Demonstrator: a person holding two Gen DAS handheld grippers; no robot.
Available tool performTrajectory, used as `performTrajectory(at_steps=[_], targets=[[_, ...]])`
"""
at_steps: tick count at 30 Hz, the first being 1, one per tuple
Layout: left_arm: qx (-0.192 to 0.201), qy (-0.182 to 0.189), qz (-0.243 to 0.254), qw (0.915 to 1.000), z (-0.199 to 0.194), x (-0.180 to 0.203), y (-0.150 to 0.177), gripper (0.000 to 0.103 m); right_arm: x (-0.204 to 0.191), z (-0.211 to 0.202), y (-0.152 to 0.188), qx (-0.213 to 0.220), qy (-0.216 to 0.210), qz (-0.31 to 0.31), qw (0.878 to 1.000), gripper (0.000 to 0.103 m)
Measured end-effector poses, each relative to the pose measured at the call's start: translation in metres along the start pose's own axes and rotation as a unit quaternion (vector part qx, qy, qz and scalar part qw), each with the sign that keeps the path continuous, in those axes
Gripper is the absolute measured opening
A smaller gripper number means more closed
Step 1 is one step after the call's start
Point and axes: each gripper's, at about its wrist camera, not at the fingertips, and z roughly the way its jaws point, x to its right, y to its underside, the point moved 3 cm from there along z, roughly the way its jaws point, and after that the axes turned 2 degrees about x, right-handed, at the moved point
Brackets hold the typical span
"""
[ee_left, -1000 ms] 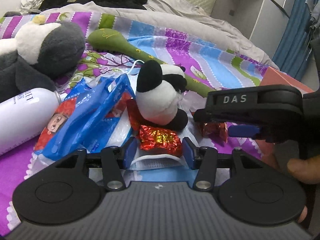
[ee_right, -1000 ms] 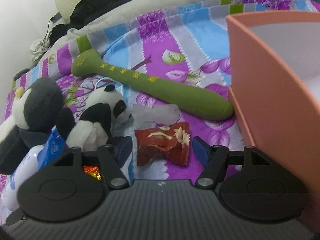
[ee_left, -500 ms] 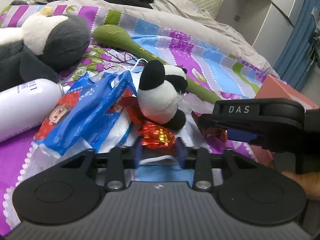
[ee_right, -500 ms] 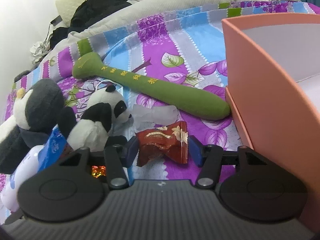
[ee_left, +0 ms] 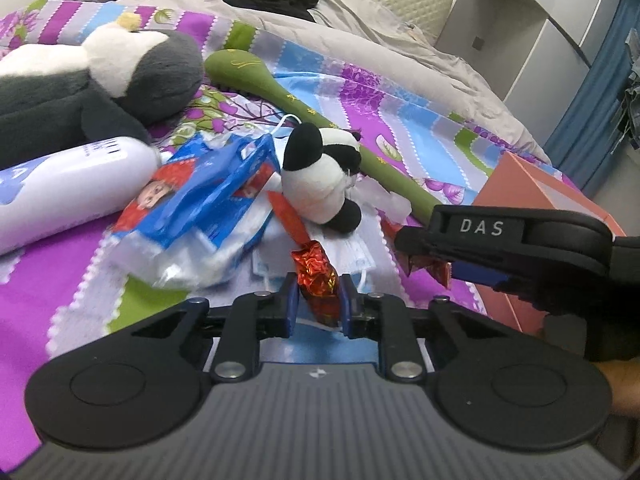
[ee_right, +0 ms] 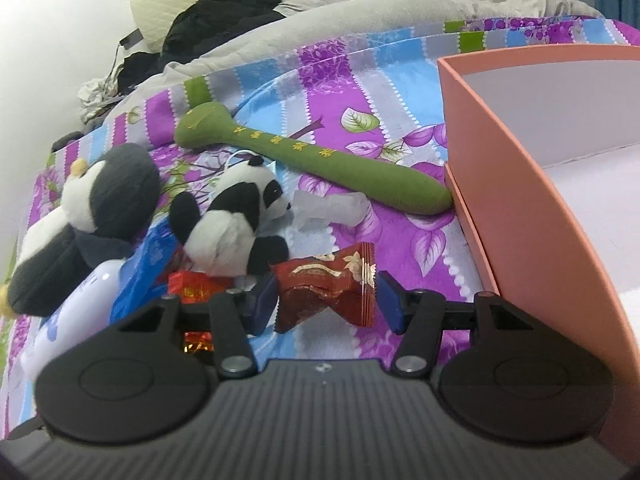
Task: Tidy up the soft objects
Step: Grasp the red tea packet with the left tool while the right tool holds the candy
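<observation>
The left gripper (ee_left: 318,300), low in the middle of its frame, is pinched on a shiny red foil candy (ee_left: 318,276) that sits over a face mask (ee_left: 352,256). The right gripper (ee_right: 326,300) holds a dark red wrapped candy (ee_right: 326,290) between its blue pads; whether the pads press it firmly or only bracket it I cannot tell for sure, but it looks gripped and lifted off the bedspread (ee_right: 400,236). The pink box (ee_right: 520,216) fills the right side of the right view, close by.

The step in hand seems to be carrying both candies to the box. To do it well, keep both grips steady, since foil wrappers slip; lift straight up before swinging right, so the mask loops do not drag along. The right one should clear the box wall before letting go. The small panda (ee_right: 236,220), the penguin toy (ee_right: 92,216) and the green soft stick (ee_right: 320,164) lie in the middle and left, untouched.
</observation>
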Motion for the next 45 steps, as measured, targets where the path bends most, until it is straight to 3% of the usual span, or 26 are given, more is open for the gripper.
performTrajectory(at_steps=[19, 27, 33, 45], targets=[[-0.001, -0.013, -0.005, 0.9999, -0.085, 0.003, 0.037, 0.024, -0.013, -0.071, 0.039, -0.003, -0.014, -0.042, 0.999, 0.057], [-0.031, -0.018, -0.012, 0.9993, -0.116, -0.001, 0.071, 0.020, -0.008, -0.090, 0.077, -0.043, -0.015, -0.070, 0.997, 0.057], [-0.049, -0.022, -0.024, 0.9982, -0.127, -0.013, 0.093, 0.019, -0.001, -0.099, 0.107, -0.070, -0.011, -0.086, 0.994, 0.057], [-0.031, -0.046, -0.057, 0.9968, -0.148, -0.026, 0.104, 0.017, 0.003, -0.116, 0.122, -0.074, -0.009, -0.099, 0.992, 0.057]])
